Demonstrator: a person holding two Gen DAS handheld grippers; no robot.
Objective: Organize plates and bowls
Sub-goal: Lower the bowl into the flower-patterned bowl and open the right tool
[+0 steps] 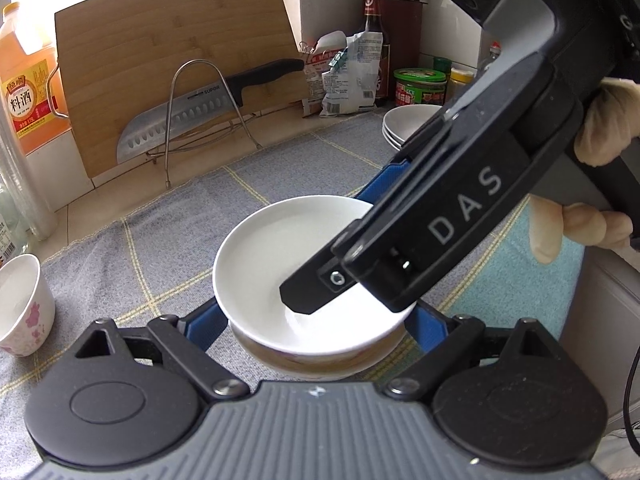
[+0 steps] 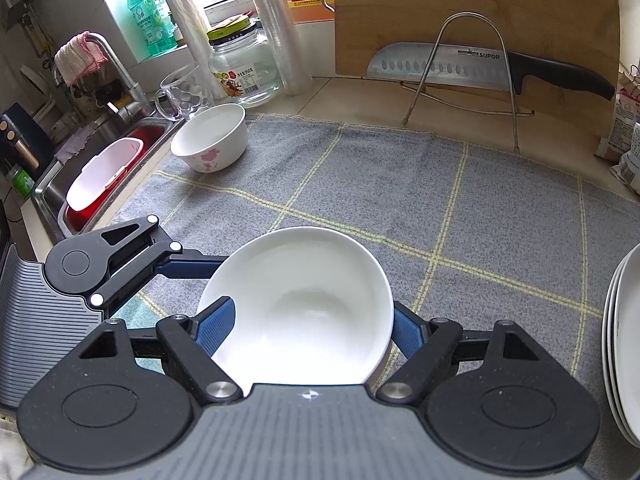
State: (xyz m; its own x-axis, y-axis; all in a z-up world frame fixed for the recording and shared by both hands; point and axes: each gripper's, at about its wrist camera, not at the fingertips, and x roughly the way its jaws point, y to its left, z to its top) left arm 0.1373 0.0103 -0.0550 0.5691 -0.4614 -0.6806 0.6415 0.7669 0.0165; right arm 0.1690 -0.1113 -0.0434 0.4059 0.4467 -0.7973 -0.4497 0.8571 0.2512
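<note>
White bowl (image 2: 296,308) sits atop second bowl (image 1: 316,364) with patterned side, on grey checked cloth (image 2: 400,184) at counter's near edge. Right gripper (image 2: 308,328) clamped on white bowl's rim, one blue finger (image 2: 216,328) inside, other outside. Left gripper (image 1: 320,320) spread wide, blue fingers flanking the stacked bowls; contact unclear. Gloved hand (image 1: 600,128) holds right tool. Flowered bowl (image 2: 210,138) stands well apart by sink (image 2: 44,196). Stacked plates (image 2: 624,344) lie at cloth's right. Knife (image 2: 480,66) rests in wire rack against cutting board (image 2: 480,0).
</note>
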